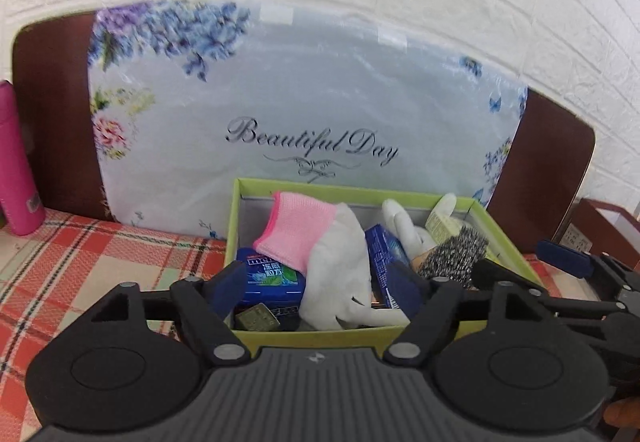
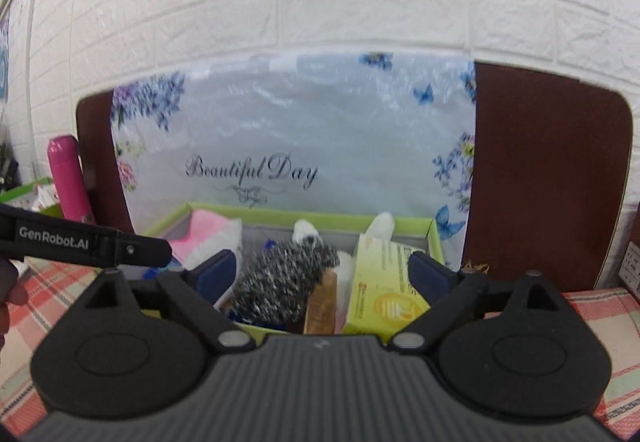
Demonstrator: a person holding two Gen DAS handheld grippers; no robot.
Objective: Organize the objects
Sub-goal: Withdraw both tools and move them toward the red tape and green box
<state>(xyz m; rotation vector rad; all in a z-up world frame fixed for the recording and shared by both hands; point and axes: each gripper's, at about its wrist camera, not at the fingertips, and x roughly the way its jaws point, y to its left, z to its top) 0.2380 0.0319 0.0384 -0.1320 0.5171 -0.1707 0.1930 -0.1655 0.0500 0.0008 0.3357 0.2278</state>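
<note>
Landmark: green box, open at the top, on the plaid cloth.

Access from above is obstructed by contents heaped to or over the rim: a white glove with pink cuff at the box's left, a steel scourer at its centre, a yellow carton at its right. Little free room shows between them.

Behind the box, a floral pillow stands close against the far wall, blocking approach from the rear.

Left of the box, bare cloth offers passage; a pink bottle stands well apart there.

Right of the box, the right gripper occupies the flank, jaws apart.
</note>
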